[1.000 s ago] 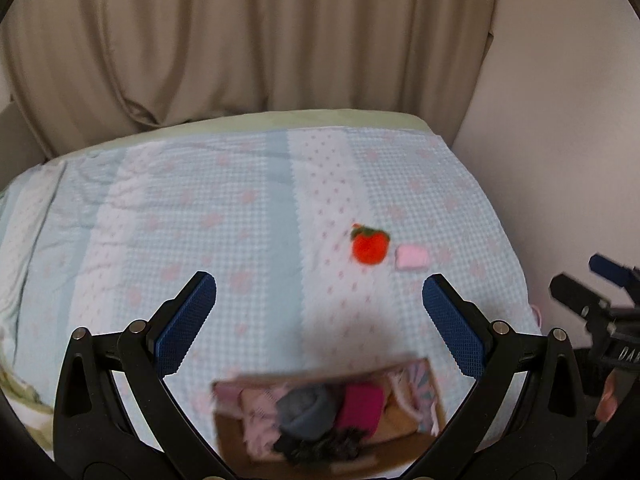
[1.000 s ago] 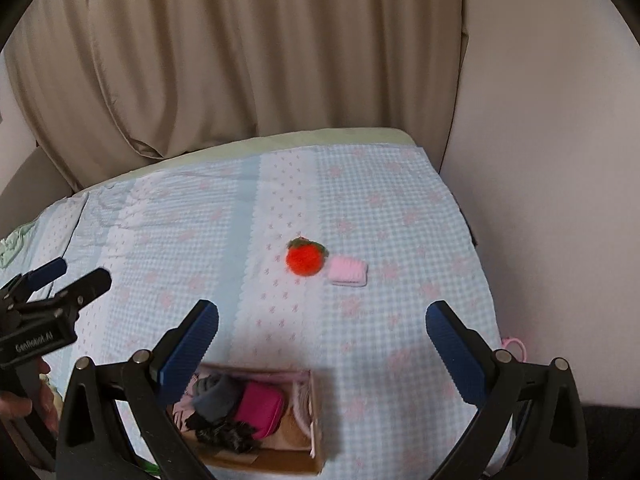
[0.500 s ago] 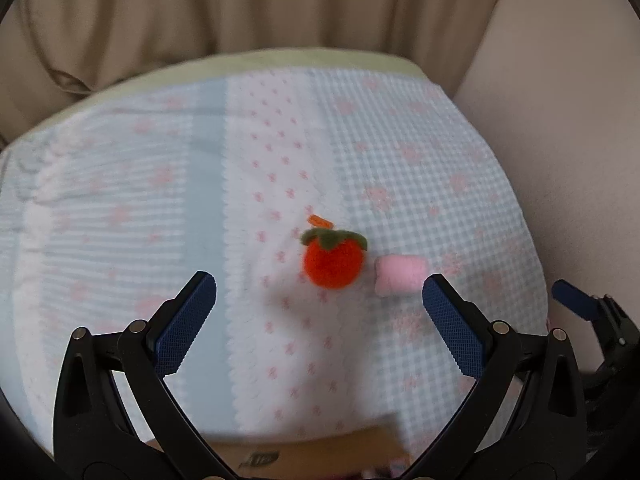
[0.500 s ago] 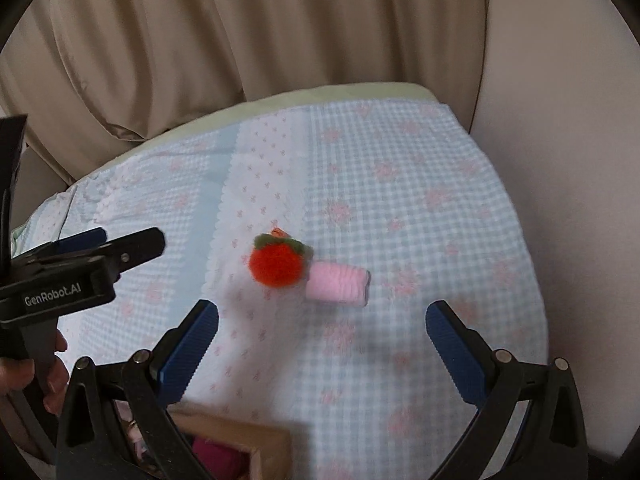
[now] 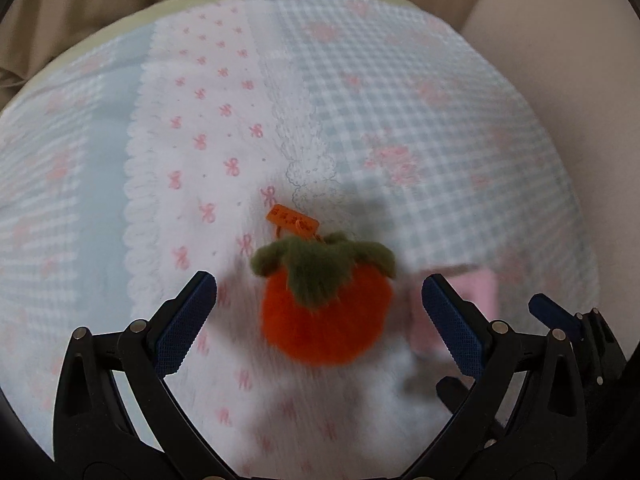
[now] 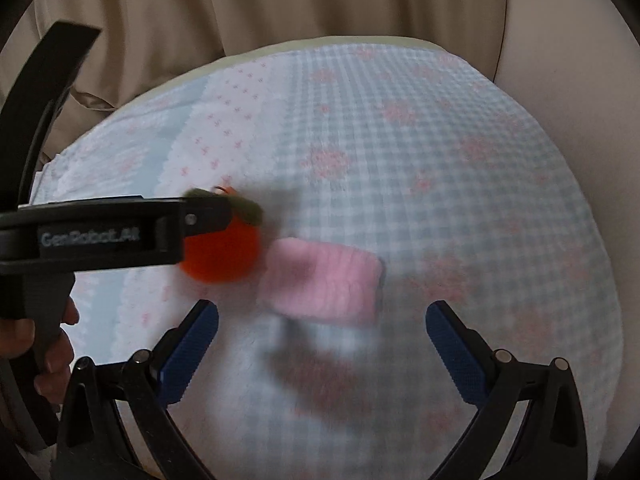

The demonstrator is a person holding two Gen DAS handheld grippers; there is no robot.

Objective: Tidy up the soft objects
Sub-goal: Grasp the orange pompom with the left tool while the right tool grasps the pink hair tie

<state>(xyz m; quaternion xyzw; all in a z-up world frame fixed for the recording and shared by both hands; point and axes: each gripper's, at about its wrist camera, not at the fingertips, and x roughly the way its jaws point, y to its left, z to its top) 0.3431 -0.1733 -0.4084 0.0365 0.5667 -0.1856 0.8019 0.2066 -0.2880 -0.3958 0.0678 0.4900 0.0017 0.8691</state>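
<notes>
— Where's the plush persimmon (image 5: 326, 312)?
— On the bedspread (image 5: 420, 120), between the left gripper (image 5: 320, 312)'s wide-open jaws, untouched.
— And the pink knit roll (image 6: 320, 280)?
— Just ahead of the right gripper (image 6: 322, 344), gaping, empty.

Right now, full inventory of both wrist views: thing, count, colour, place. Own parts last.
plush fruit: 1, orange with a green leafy top, on the bedspread, between the left gripper's open fingers
tag: 1, orange, on the cloth just beyond the plush fruit, joined to it by a loop
knit roll: 1, pink, lying right of the plush fruit, ahead of the right gripper
bedspread: 1, pale blue gingham and white panels with pink bows, covering the bed
mattress edge: 1, pale green, along the far side
curtain: 1, beige, behind the bed
wall: 1, cream, on the right
left gripper: 1, black with blue pads, open
right gripper: 1, black with blue pads, open
hand: 1, on the left gripper's handle, seen in the right wrist view
</notes>
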